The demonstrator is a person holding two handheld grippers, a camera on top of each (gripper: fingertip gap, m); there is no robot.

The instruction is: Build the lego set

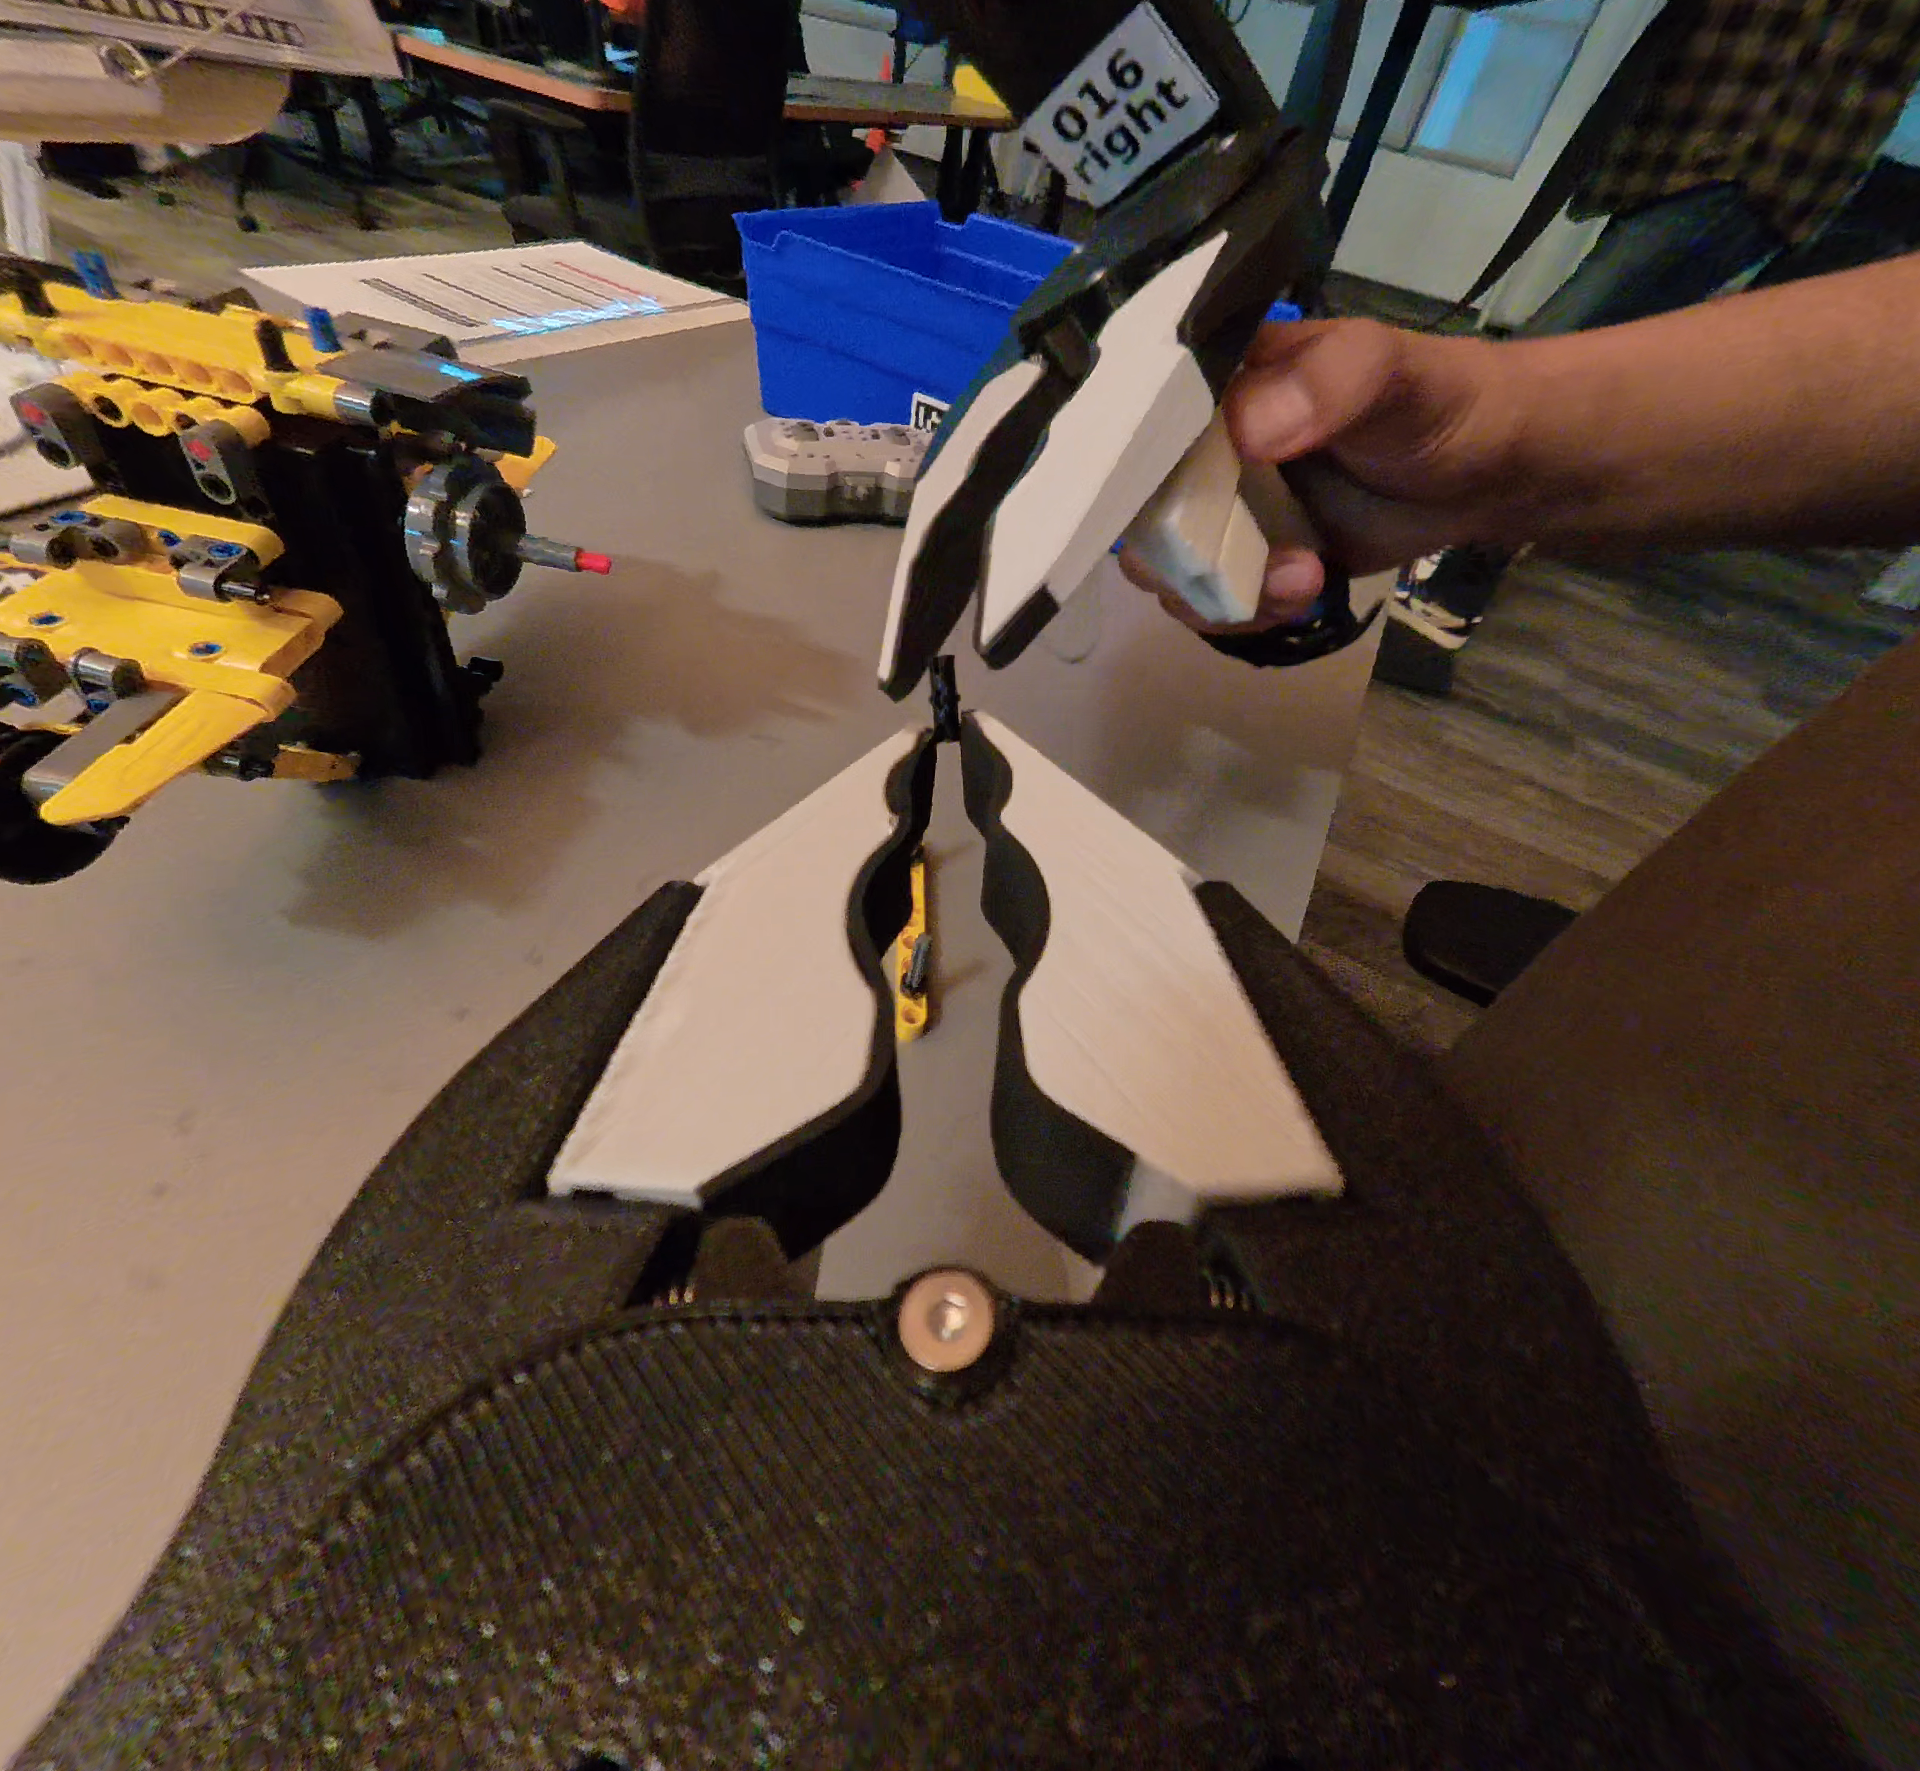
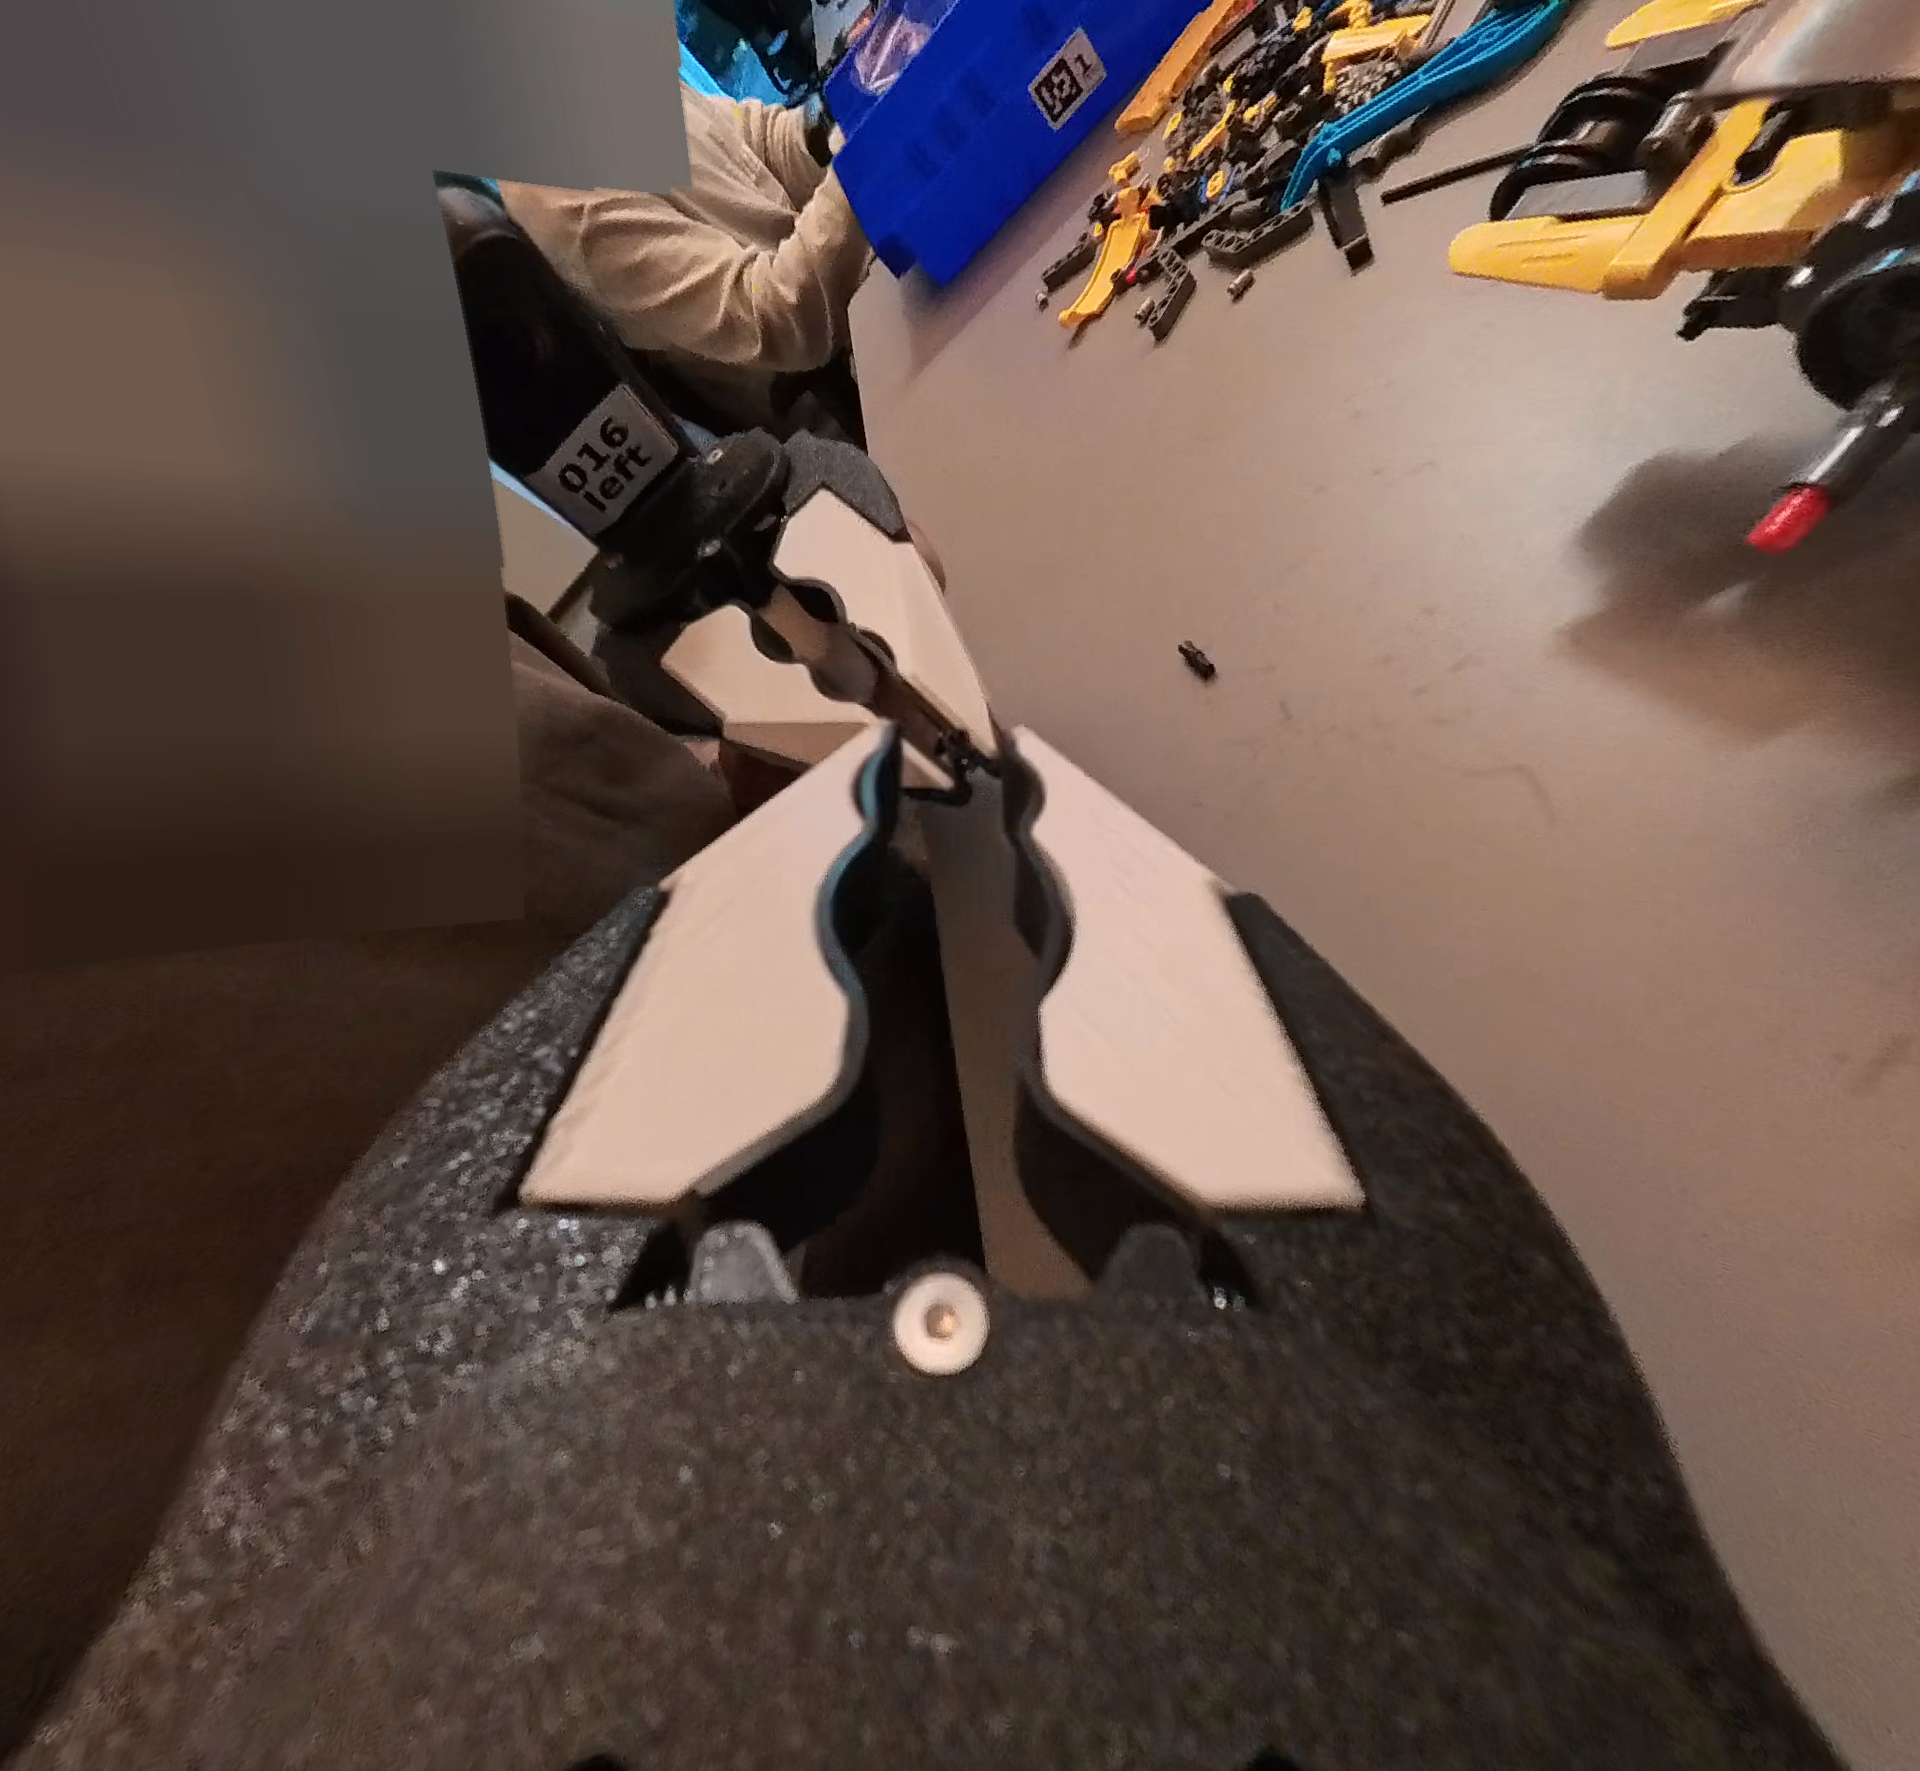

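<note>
Black pin (image 1: 943, 695) pinched by left gripper (image 1: 943, 734), right gripper (image 1: 940, 672); blue bin (image 1: 883, 319) contents unseen.

The left gripper (image 1: 943, 734) had white fingers edged in black and a speckled black body; the right gripper (image 1: 951, 656) matched it. The table (image 1: 312, 1046) was plain grey. The model vehicle (image 1: 208, 516) was yellow, black and grey with a red-tipped axle. The bin (image 1: 883, 319) was bright blue. A person's shirt (image 1: 1766, 7) was dark checked.
</note>
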